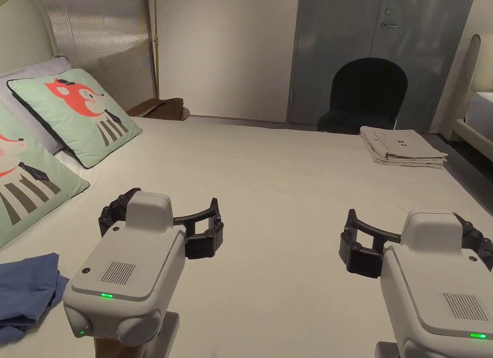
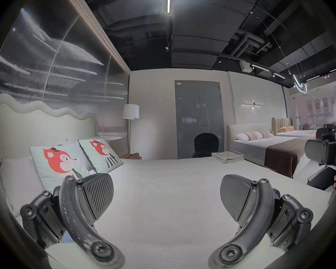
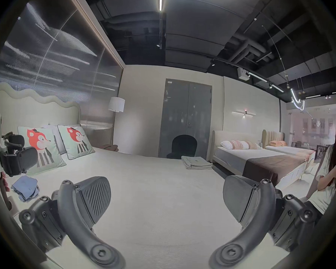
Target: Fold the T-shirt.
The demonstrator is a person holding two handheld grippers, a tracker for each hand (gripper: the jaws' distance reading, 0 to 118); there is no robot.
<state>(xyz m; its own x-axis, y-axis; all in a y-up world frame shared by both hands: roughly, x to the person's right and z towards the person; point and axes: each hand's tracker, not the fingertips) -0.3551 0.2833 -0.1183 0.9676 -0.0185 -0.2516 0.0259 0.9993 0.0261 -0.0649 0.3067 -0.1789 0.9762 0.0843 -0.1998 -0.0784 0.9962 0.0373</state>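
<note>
2 grippers: hovering over the bare middle of the bed [image 1: 269, 181], left gripper [image 1: 212, 229] and right gripper [image 1: 349, 243] both with jaws spread wide, gripping nothing.
Jaw detail: showing ribbed pads [image 2: 99, 193] parted, with only sheet between them, in the left gripper view; same spread in the right gripper view around the right gripper [image 3: 167, 201].
T-shirt location: lying crumpled as a blue heap, the T-shirt [image 1: 26, 291] sitting at the bed's near-left corner, just beside the left gripper and below the fox cushions [image 1: 77, 113].
Stage: judging the fold as not yet begun, garment not yet picked up or spread.
Risk 1: pinching several bunched layers at once, causing a twisted spread.
Risk 2: nipping the sheet along with the shirt, dragging bedding.
Risk 3: reaching across with the right gripper, risking a knock against the left gripper.
Risk 4: mistaking the folded beige stack [image 1: 402, 147] at the far-right corner for the target.
Risk 5: dragging the shirt off the near edge, being so close to it.
Bystander: sitting beside the bed's right edge, a person [image 3: 330, 168] well apart from both grippers.
</note>
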